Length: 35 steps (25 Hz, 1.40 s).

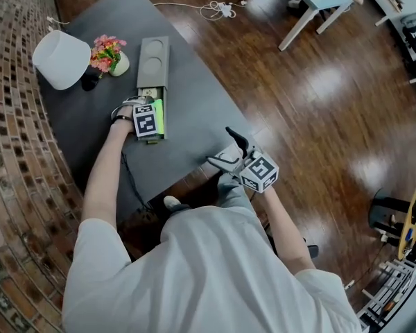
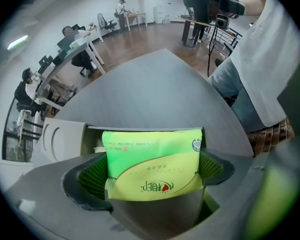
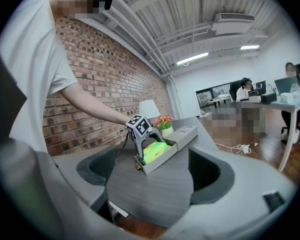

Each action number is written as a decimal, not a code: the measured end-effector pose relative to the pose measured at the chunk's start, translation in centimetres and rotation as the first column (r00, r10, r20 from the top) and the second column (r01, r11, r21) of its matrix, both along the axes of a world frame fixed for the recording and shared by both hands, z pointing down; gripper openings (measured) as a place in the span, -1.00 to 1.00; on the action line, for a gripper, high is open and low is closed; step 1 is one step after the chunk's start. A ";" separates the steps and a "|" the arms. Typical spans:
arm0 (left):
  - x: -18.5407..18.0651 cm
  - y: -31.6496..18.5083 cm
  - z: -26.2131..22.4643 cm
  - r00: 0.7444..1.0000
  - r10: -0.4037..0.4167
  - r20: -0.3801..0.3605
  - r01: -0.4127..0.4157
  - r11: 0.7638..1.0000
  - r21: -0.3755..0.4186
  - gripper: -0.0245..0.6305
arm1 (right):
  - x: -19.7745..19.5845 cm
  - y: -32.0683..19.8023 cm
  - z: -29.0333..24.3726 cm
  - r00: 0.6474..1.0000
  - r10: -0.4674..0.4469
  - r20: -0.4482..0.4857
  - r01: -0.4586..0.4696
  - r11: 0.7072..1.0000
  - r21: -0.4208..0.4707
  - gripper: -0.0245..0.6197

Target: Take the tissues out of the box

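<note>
Left tongs [image 2: 152,170]: closed on the tissue pack [image 2: 152,154], one green pad on each short end. Fills the lower centre of the left gripper view.
Tissue pack: green, soft wrapper, printed face towards the camera. It sits in the pulled-out tray [image 3: 157,163] of the box [image 1: 154,61], centre-left of the head view. Looks not yet lifted clear.
Box: grey sleeve lies flat on the table [image 1: 194,109], tray slid out towards the person, nothing holding either part.
Right tongs [image 3: 150,176]: wide open, empty, hanging over the near table edge at lower centre of the head view, well apart from the box.
Step, my read: grip made, lift-out comes next.
Risk 1: pack slips. The pads hold only the ends of a squashy pack, so it can bow in the middle and pop out.
Risk 2: tray comes up or drags along. The pack looks snug between the tray walls and the box is not braced.
Risk 3: snag on a tray wall if the lift goes off at a slant.
Risk 4: box shoved towards the flowers [image 1: 107,50] and lamp [image 1: 61,59] in the upper left if the tongs push forward.
Fix idea: pin the tray with the right tongs, then lift straight up.
</note>
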State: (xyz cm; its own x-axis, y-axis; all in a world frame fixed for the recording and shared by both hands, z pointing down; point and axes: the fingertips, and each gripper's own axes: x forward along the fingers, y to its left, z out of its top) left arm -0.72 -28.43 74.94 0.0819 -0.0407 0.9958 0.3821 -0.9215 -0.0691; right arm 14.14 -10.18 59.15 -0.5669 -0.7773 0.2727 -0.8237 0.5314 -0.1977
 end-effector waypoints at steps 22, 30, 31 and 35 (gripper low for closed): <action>-10.4 1.3 -22.6 0.418 -0.515 -0.749 0.711 0.698 -0.083 0.71 | -5.0 -4.1 -7.4 0.997 -0.075 0.022 0.068 0.971 0.231 0.52; -15.8 6.7 -24.3 0.029 -0.519 -0.854 0.816 0.506 -0.279 0.70 | -6.8 -8.0 -11.5 0.996 0.021 0.085 -0.049 0.940 0.337 0.52; -16.2 7.3 -24.4 -0.005 -0.504 -0.864 0.821 0.490 -0.291 0.69 | -6.9 -8.3 -11.9 0.996 0.031 0.089 -0.060 0.937 0.345 0.52; -16.9 9.8 -25.2 -0.106 -0.425 -0.899 0.837 0.450 -0.312 0.68 | -8.2 -9.2 -13.6 0.995 0.047 0.090 -0.077 0.924 0.375 0.52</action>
